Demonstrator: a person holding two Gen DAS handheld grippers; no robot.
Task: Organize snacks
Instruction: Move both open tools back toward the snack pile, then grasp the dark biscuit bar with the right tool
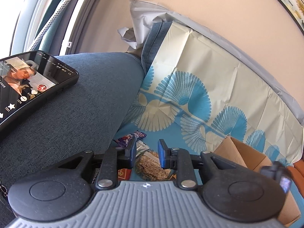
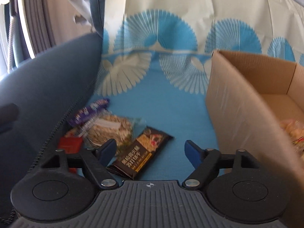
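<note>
Two claws are spread, nothing held: right claw [image 2: 150,150] hovers over dark snack pack [image 2: 141,156], left of cardboard box [image 2: 237,102], prob. to pick it for the box; left claw [image 1: 147,155] waits above cracker pack [image 1: 150,166]

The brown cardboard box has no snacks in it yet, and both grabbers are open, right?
Not quite. The brown cardboard box already has a snack in it: the right wrist view shows a blurry pale packet inside. Both the left gripper and the right gripper are open.
</note>
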